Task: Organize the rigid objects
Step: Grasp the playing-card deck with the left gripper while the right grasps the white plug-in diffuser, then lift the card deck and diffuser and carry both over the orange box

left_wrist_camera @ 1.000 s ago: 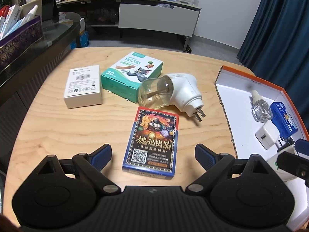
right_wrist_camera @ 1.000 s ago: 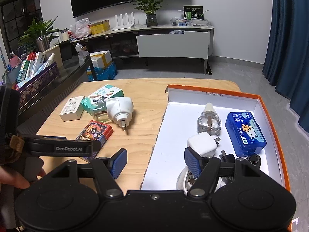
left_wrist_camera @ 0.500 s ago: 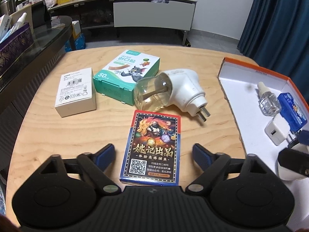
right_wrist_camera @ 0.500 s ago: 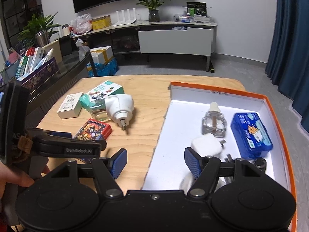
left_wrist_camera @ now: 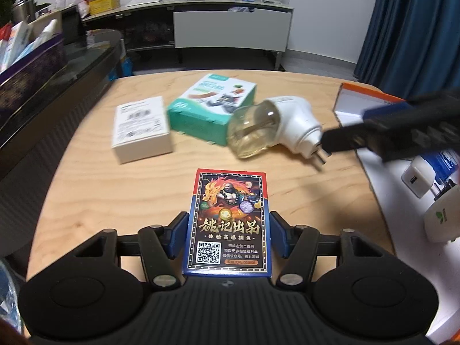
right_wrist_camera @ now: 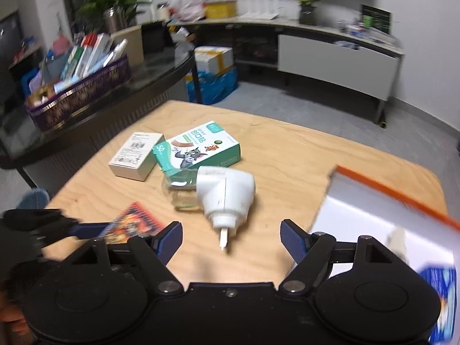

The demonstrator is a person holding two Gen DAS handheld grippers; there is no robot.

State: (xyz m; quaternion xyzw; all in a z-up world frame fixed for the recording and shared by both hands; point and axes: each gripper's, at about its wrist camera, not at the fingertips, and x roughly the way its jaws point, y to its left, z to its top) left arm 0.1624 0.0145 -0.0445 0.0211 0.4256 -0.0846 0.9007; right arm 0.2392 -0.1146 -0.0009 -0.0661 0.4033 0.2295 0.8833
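On the table, the left tool was closing around the card box, light, stiff and best pinched across its long edges, while the right tool was opening, empty.

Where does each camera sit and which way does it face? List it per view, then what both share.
Left wrist: on the left gripper, aimed down the wooden table; jaws closing around the red-and-blue card box; blurred right gripper enters right.
Right wrist: on the right gripper, aimed down at the white plug-in vaporizer; jaws opening, gripping nothing; left gripper at lower left.
Shared: card box, vaporizer, green carton.
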